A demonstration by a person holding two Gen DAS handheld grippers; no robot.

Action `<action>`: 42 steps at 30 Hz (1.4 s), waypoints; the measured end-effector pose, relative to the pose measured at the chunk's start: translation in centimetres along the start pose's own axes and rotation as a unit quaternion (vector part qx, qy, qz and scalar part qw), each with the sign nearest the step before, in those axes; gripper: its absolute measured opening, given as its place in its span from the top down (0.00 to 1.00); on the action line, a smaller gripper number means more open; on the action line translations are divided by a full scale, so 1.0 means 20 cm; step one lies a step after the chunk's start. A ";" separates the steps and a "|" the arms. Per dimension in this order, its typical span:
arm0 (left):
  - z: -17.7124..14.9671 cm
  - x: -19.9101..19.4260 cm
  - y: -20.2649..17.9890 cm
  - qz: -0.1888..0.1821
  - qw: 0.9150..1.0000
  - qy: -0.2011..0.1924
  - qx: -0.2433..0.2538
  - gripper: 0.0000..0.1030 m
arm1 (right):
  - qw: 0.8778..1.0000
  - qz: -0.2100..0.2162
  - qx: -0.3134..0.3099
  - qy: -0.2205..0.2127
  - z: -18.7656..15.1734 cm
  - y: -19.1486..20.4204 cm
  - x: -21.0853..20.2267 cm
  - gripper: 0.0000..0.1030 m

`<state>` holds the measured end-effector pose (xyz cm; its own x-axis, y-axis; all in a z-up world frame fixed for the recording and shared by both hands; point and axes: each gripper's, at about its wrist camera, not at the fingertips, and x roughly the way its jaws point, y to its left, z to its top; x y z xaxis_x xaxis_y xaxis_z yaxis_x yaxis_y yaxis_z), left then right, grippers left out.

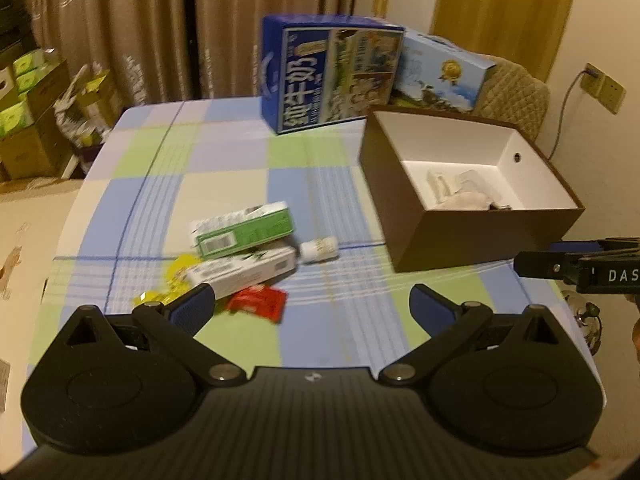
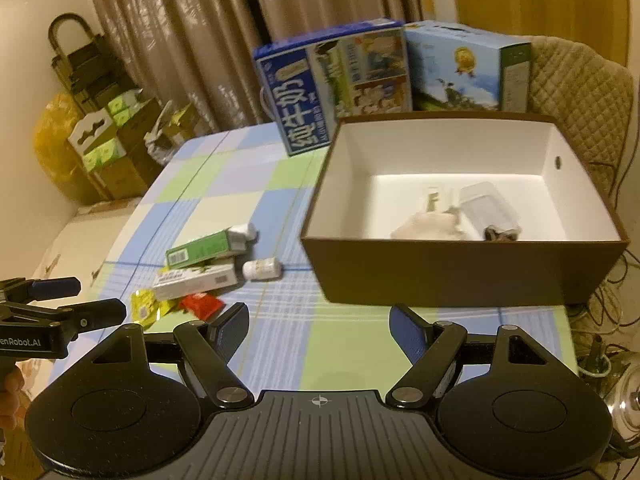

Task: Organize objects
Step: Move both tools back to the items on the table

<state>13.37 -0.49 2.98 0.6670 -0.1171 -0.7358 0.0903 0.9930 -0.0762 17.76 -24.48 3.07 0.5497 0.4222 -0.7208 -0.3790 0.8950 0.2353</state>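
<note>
Checked blue-and-green tablecloth [image 1: 320, 320] carries a pile just ahead of the left gripper [image 1: 312, 308]: green carton [image 1: 244, 230] atop a white carton [image 1: 244, 270], small white bottle [image 1: 319, 249], red packet [image 1: 258, 302]. Both the left gripper and the right gripper [image 2: 319, 330] gape wide, holding nothing; the brown box [image 2: 460, 272] sits beyond the right gripper.

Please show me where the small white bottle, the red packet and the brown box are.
small white bottle [image 1: 319, 249]: left wrist view, middle of its body.
red packet [image 1: 259, 302]: left wrist view, centre of the wrapper.
brown box [image 2: 460, 270]: right wrist view, its near outer wall.
</note>
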 end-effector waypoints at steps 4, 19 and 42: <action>-0.04 0.00 0.08 0.010 1.000 0.008 -0.007 0.01 | 1.000 0.006 -0.013 0.009 -0.02 0.07 0.05 0.27; -0.14 0.03 0.33 0.039 0.999 0.016 -0.021 0.02 | 0.997 0.022 -0.056 0.045 -0.10 0.28 0.28 0.28; -0.19 0.53 0.62 0.045 0.993 0.072 0.080 0.03 | 0.995 -0.012 -0.012 0.100 -0.11 0.26 0.56 0.28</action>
<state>18.75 10.55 -8.26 0.5659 -0.0121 -0.8244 0.1587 0.9828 0.0945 20.31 -15.41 -5.19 0.4008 0.3624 -0.8414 -0.3874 0.8993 0.2028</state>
